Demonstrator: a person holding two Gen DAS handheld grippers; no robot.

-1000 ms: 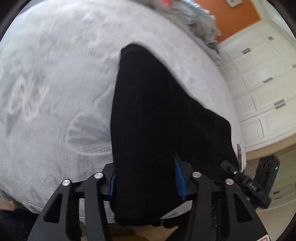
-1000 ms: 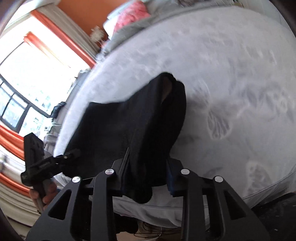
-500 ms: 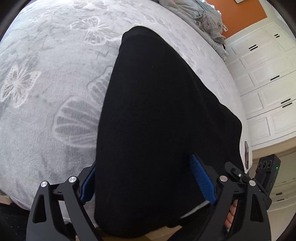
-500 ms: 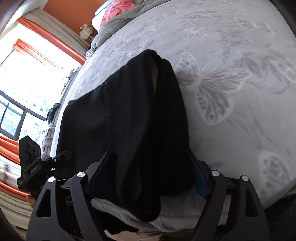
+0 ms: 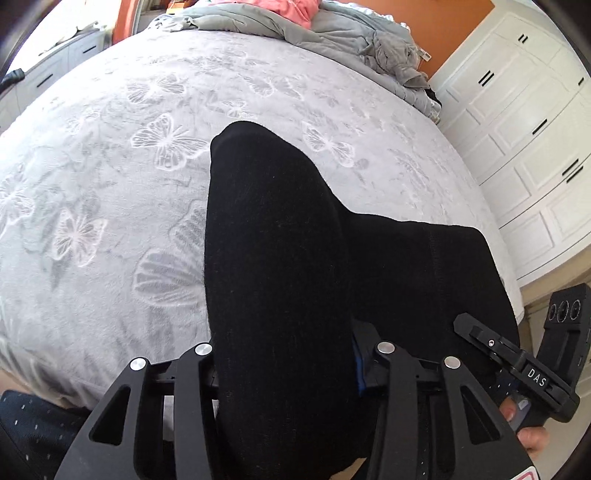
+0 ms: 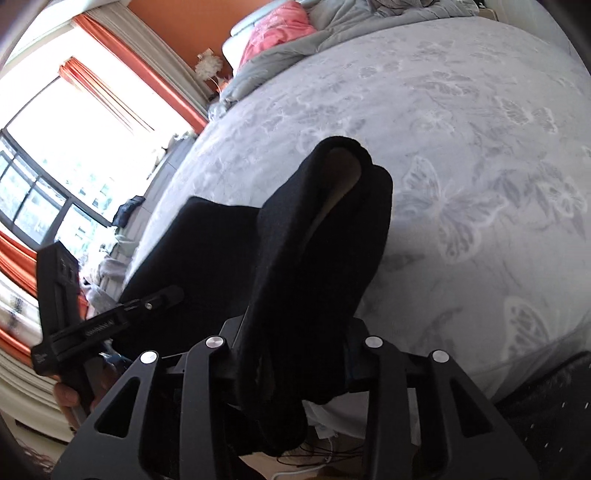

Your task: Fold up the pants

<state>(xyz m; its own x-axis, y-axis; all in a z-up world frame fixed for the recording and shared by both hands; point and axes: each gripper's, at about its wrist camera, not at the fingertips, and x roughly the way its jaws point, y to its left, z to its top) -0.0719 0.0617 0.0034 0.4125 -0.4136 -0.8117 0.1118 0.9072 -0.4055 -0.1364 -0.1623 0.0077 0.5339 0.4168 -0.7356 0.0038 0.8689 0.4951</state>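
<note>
Black pants (image 5: 280, 258) lie on a grey butterfly-print bed (image 5: 110, 184). My left gripper (image 5: 286, 354) is shut on a bunch of the pants fabric, which rises from the bed and drapes over the jaws. My right gripper (image 6: 291, 350) is shut on another part of the pants (image 6: 314, 240), with a fold showing pale lining at its far end. The rest of the pants spreads flat between the two grippers. Each gripper shows in the other's view, the right one (image 5: 517, 365) and the left one (image 6: 110, 317).
Grey bedding and a pink pillow (image 5: 288, 11) are heaped at the head of the bed. White cabinet doors (image 5: 524, 129) stand to the right. A bright window with orange curtains (image 6: 74, 129) is on the left. The near bed edge lies just under the grippers.
Both grippers opened wide half a second ago, then closed again on the pants. They have drawn back and lifted, so the fabric now rises more steeply from the bed.
</note>
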